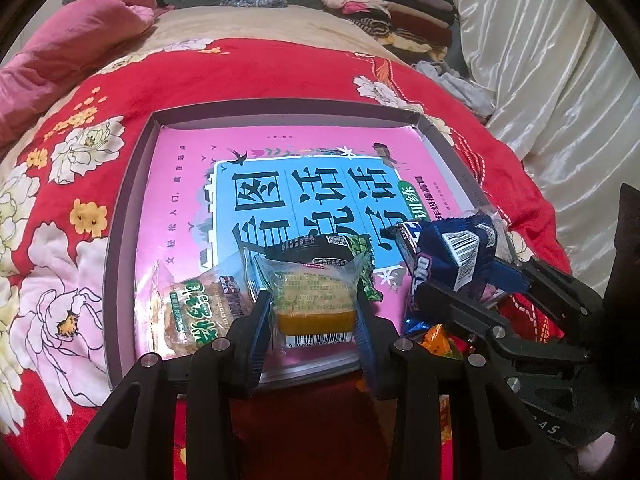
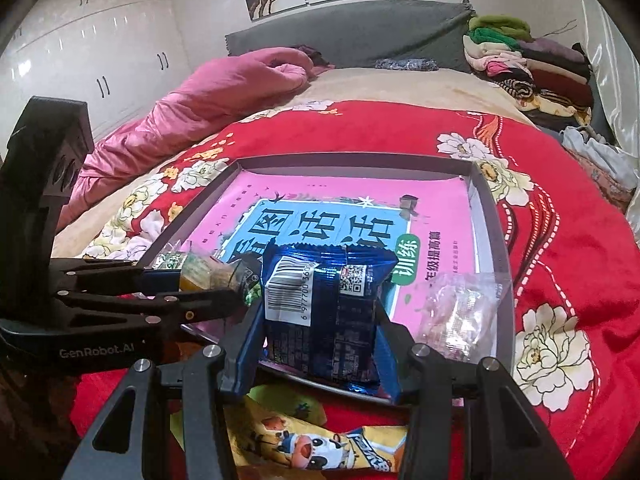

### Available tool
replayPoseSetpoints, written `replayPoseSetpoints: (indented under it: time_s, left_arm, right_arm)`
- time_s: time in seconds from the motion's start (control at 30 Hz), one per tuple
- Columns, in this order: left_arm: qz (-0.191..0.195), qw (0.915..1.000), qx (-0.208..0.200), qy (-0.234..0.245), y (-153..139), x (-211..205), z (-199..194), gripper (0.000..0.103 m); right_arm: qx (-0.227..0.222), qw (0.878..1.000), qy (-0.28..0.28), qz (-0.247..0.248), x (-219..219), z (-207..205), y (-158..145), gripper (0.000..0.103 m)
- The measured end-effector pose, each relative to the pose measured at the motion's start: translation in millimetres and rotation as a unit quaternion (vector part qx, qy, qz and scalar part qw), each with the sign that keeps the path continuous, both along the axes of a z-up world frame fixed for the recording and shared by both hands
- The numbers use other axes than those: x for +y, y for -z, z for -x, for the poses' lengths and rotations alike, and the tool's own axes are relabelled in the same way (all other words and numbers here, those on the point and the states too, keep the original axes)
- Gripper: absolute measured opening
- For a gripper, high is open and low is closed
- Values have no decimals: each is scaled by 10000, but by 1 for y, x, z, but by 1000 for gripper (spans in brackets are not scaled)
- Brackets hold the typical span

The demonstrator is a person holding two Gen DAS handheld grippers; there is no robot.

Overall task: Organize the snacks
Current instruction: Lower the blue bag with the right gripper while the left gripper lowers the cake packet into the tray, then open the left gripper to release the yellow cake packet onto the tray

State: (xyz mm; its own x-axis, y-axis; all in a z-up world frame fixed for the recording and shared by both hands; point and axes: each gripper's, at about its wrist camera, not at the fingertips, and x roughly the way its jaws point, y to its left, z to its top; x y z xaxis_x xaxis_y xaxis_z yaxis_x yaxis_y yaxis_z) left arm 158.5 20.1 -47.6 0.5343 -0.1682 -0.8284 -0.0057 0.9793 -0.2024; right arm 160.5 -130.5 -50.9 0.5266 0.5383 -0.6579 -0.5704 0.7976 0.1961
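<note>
A: How far along is the snack sorting?

B: Partway, I'd judge. The shallow box (image 1: 120, 216) with the pink book cover lining its bottom already holds a clear-wrapped pastry with green print (image 1: 196, 312) near its front left corner, a dark green-edged packet (image 1: 320, 250) behind the left gripper's load, and a clear bag of pale sweets (image 2: 460, 316) by the right wall.

A: And what's left?

B: A yellow cartoon-cow packet (image 2: 316, 444) and a small orange wrapper (image 1: 438, 340) lie on the red floral bedspread (image 1: 280, 72), in front of the box. Both look unsorted.

A: The grippers?

B: The left gripper (image 1: 314, 316) has its jaws closed narrowly on a yellow cake in clear wrap (image 1: 314, 304), pinched at both sides and hanging over the box's front edge. The right gripper (image 2: 320, 344) clamps a blue foil snack packet (image 2: 320, 304) upright, barcode facing the camera, also at the front rim.

A: Released yet?

B: Neither; both packets sit squarely between the fingers.
</note>
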Motion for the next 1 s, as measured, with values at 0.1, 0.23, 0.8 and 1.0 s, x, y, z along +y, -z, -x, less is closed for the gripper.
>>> replayPoseSetpoints:
  time_s: [0.1,0.23,0.8,1.0]
  left_arm:
    - [4,10000,4,3,0,0,0,41]
    - [8,10000,4,-9,-1,1,0,41]
    - [-25,10000,-9,23,-2,1,1,41]
    - [-36,10000,2,31,-3,1,1,41]
  right_arm:
    - [-8,10000,-49,21,3,1,0,50]
    - [-3,9999,-98,26,5,2,1,50]
    - [-8,10000,-44,19,2,3,0,50]
    - [-78,9999,-99,-4,3,6,-3,50]
